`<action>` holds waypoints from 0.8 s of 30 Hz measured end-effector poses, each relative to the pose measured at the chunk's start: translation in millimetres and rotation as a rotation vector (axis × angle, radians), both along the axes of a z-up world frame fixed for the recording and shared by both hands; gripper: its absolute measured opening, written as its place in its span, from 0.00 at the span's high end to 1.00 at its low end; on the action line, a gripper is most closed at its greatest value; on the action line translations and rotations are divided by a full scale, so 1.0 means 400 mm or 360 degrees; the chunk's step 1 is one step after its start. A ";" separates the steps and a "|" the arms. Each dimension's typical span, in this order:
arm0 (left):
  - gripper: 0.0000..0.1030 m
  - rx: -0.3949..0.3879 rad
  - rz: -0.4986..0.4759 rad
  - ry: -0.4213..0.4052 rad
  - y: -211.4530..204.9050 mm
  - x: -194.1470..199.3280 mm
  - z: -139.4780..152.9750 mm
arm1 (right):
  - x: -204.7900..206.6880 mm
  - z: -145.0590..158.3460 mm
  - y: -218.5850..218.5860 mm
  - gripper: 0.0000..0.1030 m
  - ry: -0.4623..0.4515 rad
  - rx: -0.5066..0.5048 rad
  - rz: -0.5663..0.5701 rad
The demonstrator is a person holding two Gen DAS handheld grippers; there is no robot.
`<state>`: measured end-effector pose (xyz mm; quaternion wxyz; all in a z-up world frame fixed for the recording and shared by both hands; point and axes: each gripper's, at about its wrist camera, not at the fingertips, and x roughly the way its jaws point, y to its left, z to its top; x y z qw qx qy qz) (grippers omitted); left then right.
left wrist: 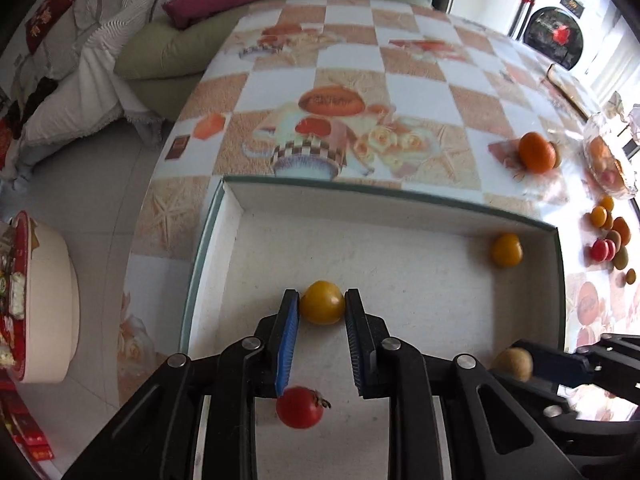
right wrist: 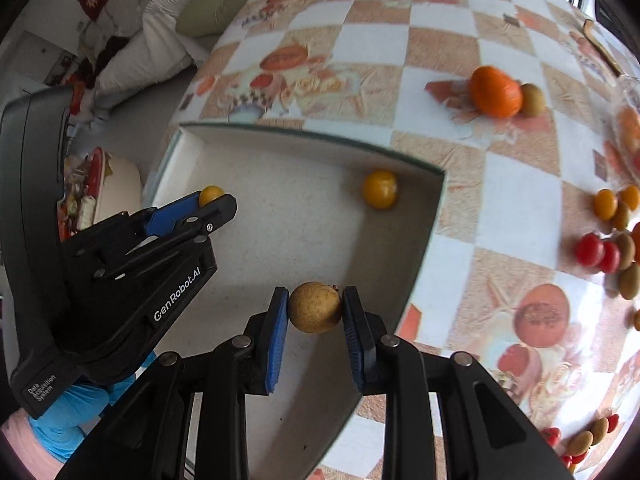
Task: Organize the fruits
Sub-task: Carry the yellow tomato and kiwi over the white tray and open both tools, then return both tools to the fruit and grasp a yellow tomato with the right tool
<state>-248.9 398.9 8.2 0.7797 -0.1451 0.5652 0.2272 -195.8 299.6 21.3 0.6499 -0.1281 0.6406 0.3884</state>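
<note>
Over a white tray (left wrist: 360,190) with a green rim, my left gripper (left wrist: 322,298) is shut on a small yellow tomato (left wrist: 322,310). Its blue pads (left wrist: 289,320) press both sides of the tomato. In the tray lie a red tomato (left wrist: 300,407) under the left finger and another yellow tomato (left wrist: 507,250) in the far right corner. My right gripper (right wrist: 316,300) is shut on a round brown fruit (right wrist: 315,312) above the tray's (right wrist: 300,132) right part. The right wrist view also shows the left gripper (right wrist: 212,202) with its yellow tomato (right wrist: 210,194).
On the checked tablecloth right of the tray lie an orange mandarin (right wrist: 496,92) with a brown fruit (right wrist: 533,100) beside it. A pile of small red, yellow and brown fruits (right wrist: 612,232) lies further right. A glass bowl (left wrist: 608,156) stands far right. A sofa (left wrist: 160,48) is beyond the table.
</note>
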 end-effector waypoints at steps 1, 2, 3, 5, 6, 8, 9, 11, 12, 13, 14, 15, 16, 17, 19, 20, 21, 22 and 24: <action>0.64 0.0018 -0.0012 0.0011 0.001 0.002 -0.001 | -0.006 -0.006 0.005 0.71 -0.0003 -0.0012 0.0012; 0.33 0.0045 -0.0011 0.0016 0.002 0.002 0.000 | -0.012 -0.011 0.009 0.71 -0.0010 -0.0022 0.0019; 0.21 0.0060 -0.0012 0.0004 0.006 0.001 0.003 | -0.018 -0.014 0.012 0.71 -0.0016 -0.0029 0.0028; 0.16 0.0095 -0.0012 -0.0052 0.008 -0.004 0.017 | -0.029 -0.020 0.020 0.71 -0.0015 -0.0039 0.0044; 0.16 0.0089 -0.0022 -0.0055 0.010 -0.002 0.018 | -0.034 -0.020 0.024 0.71 -0.0030 -0.0044 0.0052; 0.16 0.0083 -0.0028 -0.0040 0.016 0.003 0.019 | -0.044 -0.020 0.026 0.69 -0.0070 -0.0054 0.0079; 0.16 0.0078 -0.0027 -0.0040 0.018 0.003 0.023 | -0.049 -0.019 0.027 0.60 -0.0070 -0.0043 0.0093; 0.16 0.0044 -0.0019 -0.0062 0.026 0.005 0.035 | -0.055 -0.021 0.038 0.34 -0.0089 -0.0025 0.0105; 0.16 0.0046 -0.0012 -0.0072 0.030 0.006 0.042 | -0.061 -0.013 0.039 0.27 -0.0104 0.0009 0.0116; 0.16 0.0056 -0.0011 -0.0083 0.030 0.007 0.052 | -0.069 -0.004 0.040 0.24 -0.0127 0.0025 0.0125; 0.16 0.0072 -0.0014 -0.0087 0.029 0.008 0.061 | -0.075 0.006 0.038 0.24 -0.0155 0.0033 0.0129; 0.16 0.0085 -0.0017 -0.0091 0.028 0.009 0.069 | -0.080 0.014 0.035 0.24 -0.0173 0.0038 0.0131; 0.16 0.0098 -0.0022 -0.0098 0.026 0.009 0.081 | -0.082 0.022 0.031 0.24 -0.0179 0.0044 0.0128; 0.16 0.0104 -0.0027 -0.0105 0.024 0.009 0.090 | -0.083 0.029 0.023 0.23 -0.0179 0.0052 0.0117; 0.16 0.0119 -0.0043 -0.0113 0.014 0.010 0.110 | -0.077 0.045 0.001 0.23 -0.0183 0.0070 0.0088; 0.16 0.0125 -0.0051 -0.0113 0.007 0.011 0.118 | -0.072 0.054 -0.015 0.23 -0.0188 0.0075 0.0070; 0.16 0.0125 -0.0059 -0.0116 0.000 0.013 0.124 | -0.068 0.061 -0.033 0.23 -0.0181 0.0096 0.0057; 0.16 0.0120 -0.0071 -0.0123 -0.011 0.017 0.132 | -0.061 0.070 -0.055 0.22 -0.0181 0.0100 0.0034; 0.16 0.0122 -0.0096 -0.0129 -0.036 0.024 0.142 | -0.049 0.079 -0.095 0.22 -0.0197 0.0085 -0.0017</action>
